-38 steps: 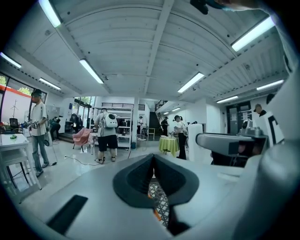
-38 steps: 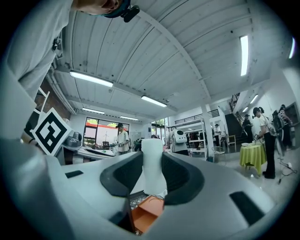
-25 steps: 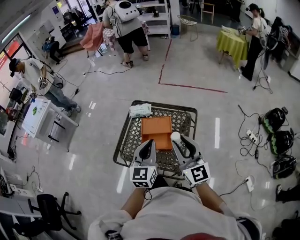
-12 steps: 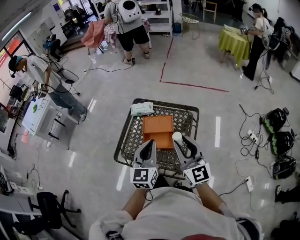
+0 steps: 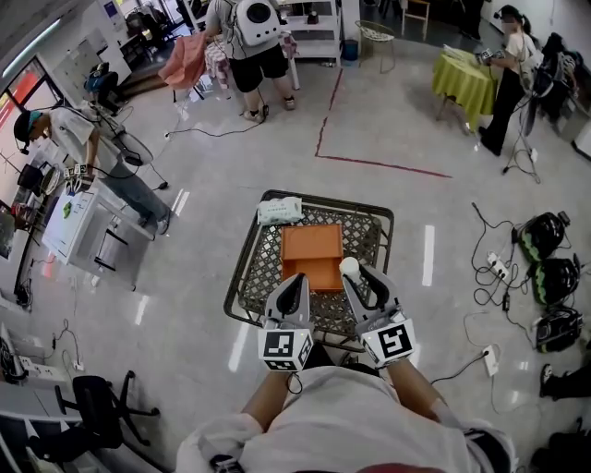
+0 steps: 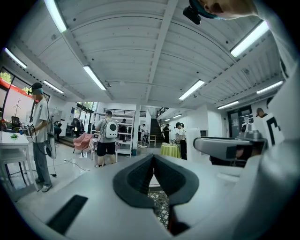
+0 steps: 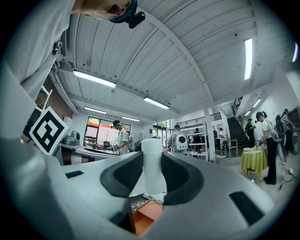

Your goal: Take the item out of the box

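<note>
An open orange box (image 5: 311,254) lies on a dark wire-mesh table (image 5: 383,214). My right gripper (image 5: 356,275) hovers over the box's near right corner, shut on a white cylindrical item (image 5: 348,269). In the right gripper view the item (image 7: 152,161) stands upright between the pads of that gripper (image 7: 152,180), with the box (image 7: 147,213) below. My left gripper (image 5: 292,286) sits beside it at the box's near edge, shut with nothing in it; in the left gripper view its jaws (image 6: 153,161) meet over the mesh.
A white packet (image 5: 279,212) lies at the table's far left corner. Several people stand around the room, one with a white backpack (image 5: 249,20) at the back. A white desk (image 5: 83,226) stands left, and cables and helmets (image 5: 540,236) lie on the floor right.
Both grippers hold nearly the same pose, the right still gripping the white item. The person at the left desk has stepped along it.
</note>
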{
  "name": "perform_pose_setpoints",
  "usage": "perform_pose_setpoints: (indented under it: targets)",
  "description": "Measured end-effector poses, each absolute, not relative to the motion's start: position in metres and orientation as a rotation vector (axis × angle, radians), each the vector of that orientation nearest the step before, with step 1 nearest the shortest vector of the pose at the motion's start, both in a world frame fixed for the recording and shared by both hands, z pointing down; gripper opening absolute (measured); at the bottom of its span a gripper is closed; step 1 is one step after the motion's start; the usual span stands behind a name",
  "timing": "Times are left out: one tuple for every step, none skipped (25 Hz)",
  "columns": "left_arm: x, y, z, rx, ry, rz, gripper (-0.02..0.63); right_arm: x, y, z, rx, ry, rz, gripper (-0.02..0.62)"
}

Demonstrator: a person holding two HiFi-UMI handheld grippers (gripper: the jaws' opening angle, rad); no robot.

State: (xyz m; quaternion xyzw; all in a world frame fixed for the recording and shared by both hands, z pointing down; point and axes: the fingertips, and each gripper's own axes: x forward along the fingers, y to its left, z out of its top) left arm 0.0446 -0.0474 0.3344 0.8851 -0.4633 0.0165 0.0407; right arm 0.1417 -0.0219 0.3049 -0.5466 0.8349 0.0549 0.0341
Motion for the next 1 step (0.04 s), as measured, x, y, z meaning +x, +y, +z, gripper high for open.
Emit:
perform_pose_setpoints:
  targets:
    - [0.044, -0.0483, 0.3338, 2.712, -1.42, 0.05, 0.009, 0.1408, -0.023, 0.3046, -1.681, 2.568, 0.169, 0.121]
